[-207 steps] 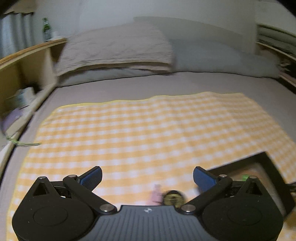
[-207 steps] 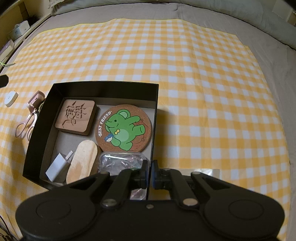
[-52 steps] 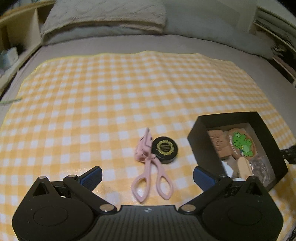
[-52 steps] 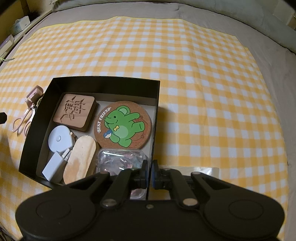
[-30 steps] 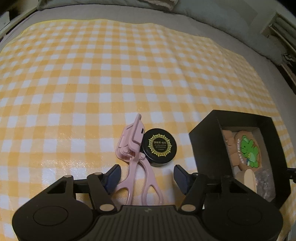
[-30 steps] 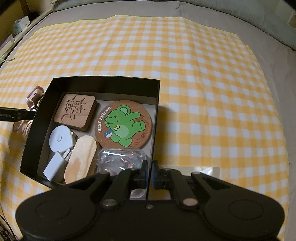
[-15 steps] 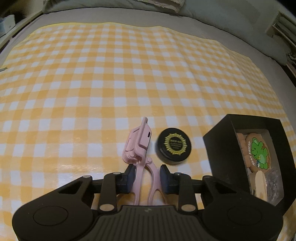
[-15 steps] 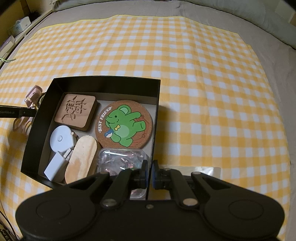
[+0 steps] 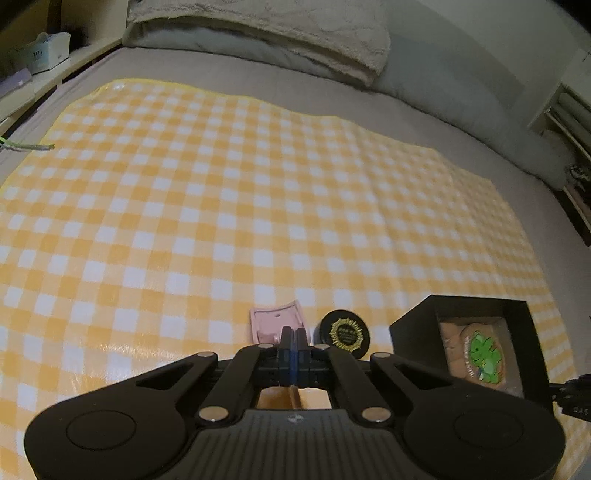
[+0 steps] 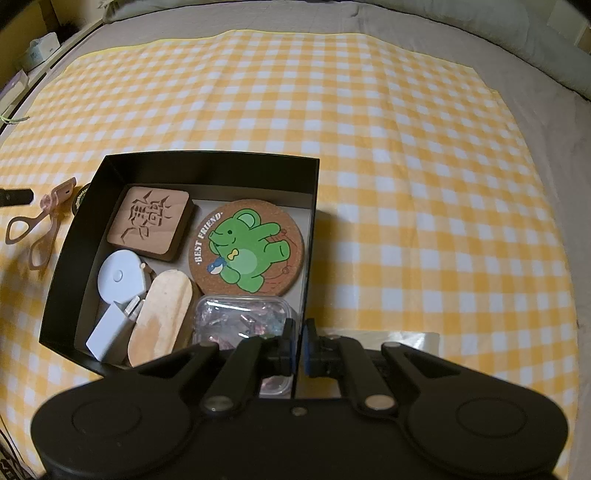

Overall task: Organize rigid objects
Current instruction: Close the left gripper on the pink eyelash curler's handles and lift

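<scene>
My left gripper (image 9: 293, 334) is shut on the pink eyelash curler (image 9: 273, 320), whose head sticks out past the fingertips. In the right wrist view the curler (image 10: 40, 225) shows left of the black box, handles toward me. A black round tin (image 9: 345, 332) sits between the curler and the box (image 9: 413, 332). My right gripper (image 10: 298, 334) is shut on the box's near right wall (image 10: 312, 221). Inside lie a carved wooden square (image 10: 149, 219), a green bear coaster (image 10: 246, 246), a white tape measure (image 10: 120, 277), a wooden oval (image 10: 162, 314), a white charger (image 10: 109, 332) and a clear case (image 10: 243, 317).
Everything rests on a yellow checked cloth (image 9: 221, 206) spread over a grey bed. Pillows (image 9: 266, 33) lie at the far end. A wooden shelf with a white box (image 9: 48, 51) runs along the left. A clear plastic piece (image 10: 410, 338) lies right of my right gripper.
My left gripper came down over the eyelash curler and closed from wide open to shut on it, then tilted up. A white tape measure was added to the box. The right gripper stayed put.
</scene>
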The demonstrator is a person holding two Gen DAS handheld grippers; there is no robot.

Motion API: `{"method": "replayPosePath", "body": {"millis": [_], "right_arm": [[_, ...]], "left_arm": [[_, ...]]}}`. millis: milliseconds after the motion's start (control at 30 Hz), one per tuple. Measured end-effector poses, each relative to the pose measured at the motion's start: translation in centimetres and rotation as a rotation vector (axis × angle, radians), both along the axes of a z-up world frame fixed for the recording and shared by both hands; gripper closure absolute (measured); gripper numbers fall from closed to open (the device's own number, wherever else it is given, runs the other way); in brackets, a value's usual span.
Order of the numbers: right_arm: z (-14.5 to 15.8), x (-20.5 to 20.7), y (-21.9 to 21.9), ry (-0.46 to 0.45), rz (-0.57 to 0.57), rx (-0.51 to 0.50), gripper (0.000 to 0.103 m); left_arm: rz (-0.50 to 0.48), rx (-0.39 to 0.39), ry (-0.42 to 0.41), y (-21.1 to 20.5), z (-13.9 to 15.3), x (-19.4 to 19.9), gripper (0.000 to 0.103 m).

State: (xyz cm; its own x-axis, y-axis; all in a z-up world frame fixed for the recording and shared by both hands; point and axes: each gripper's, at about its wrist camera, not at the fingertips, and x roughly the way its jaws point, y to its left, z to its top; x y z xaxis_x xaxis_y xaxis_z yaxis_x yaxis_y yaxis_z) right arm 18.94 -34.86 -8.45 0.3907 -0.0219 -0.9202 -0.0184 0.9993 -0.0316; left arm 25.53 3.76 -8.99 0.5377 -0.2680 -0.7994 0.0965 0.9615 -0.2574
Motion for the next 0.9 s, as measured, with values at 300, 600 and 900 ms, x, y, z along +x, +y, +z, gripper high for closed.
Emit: {"method": "replayPosePath", "body": {"millis": [300, 600, 900], "right_arm": [[0.0, 0.0, 0.3, -0.001, 0.005, -0.021, 0.098], [-0.3, 0.3, 0.6, 0.004, 0.008, -0.049, 0.098], [-0.3, 0.2, 0.6, 0.003, 0.029, -0.056, 0.098]], "left_arm": [[-0.042, 0.039, 0.073, -2.2, -1.8, 0.3, 0.061], [-0.016, 0.024, 0.127, -3.8, -3.8, 0.9, 0.037], [-0.007, 0.043, 0.165, -5.2, -5.3, 1.8, 0.035]]}}
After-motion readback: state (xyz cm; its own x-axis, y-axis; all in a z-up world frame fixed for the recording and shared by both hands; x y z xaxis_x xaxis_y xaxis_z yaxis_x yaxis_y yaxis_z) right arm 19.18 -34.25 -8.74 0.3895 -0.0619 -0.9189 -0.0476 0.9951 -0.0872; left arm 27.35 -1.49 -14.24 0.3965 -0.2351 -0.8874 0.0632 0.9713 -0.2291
